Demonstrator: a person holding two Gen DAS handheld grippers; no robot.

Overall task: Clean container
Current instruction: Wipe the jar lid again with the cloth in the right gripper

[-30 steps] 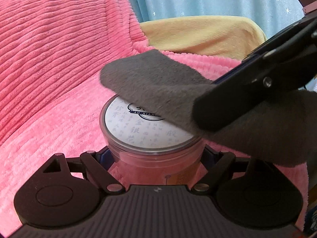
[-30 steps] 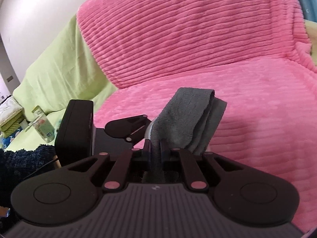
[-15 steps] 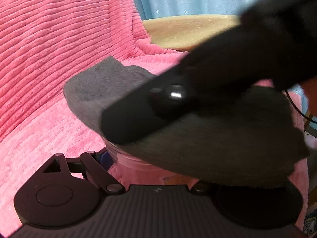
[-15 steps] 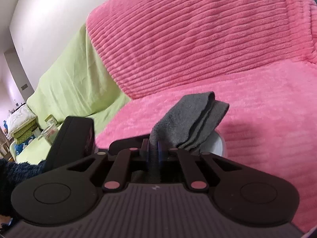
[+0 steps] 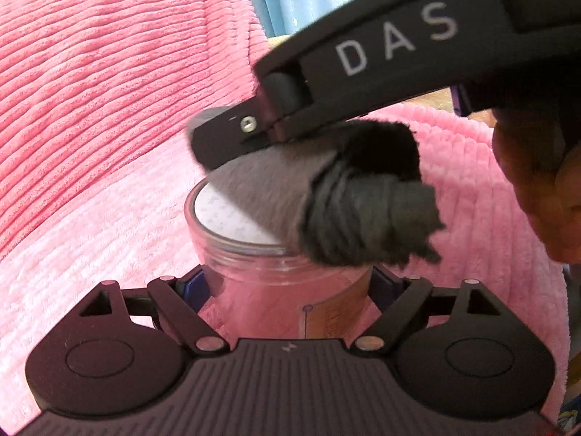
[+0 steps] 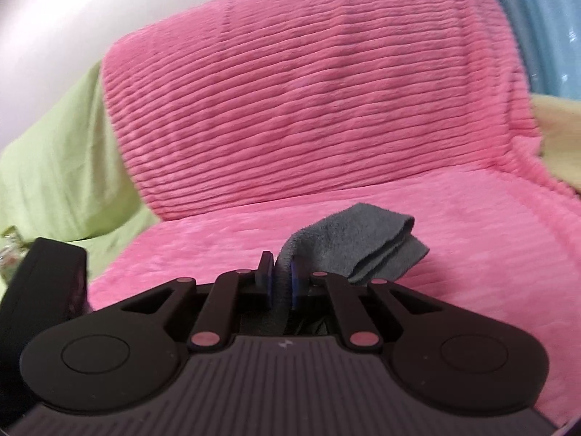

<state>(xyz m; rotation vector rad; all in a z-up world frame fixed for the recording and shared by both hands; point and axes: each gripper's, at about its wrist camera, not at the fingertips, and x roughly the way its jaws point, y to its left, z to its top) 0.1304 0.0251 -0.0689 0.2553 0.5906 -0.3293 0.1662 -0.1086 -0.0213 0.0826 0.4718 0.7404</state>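
Over a pink ribbed blanket [image 5: 109, 91], the clear jar [image 5: 276, 283], clamped by the left gripper [image 5: 290, 290], has been swept again by the grey cloth [image 5: 276, 196] pinched in the right gripper [image 6: 280, 283], so lid wiping is judged underway.

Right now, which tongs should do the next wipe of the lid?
Right. The right tongs grip the grey cloth, already lying across the lid. The left tongs are clamped around the clear container, steadying it.

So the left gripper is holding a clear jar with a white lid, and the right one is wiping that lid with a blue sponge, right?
Not a blue sponge: the right gripper wipes with a folded grey cloth, as both wrist views show. The rest holds: the left gripper clamps the clear jar with the white lid.
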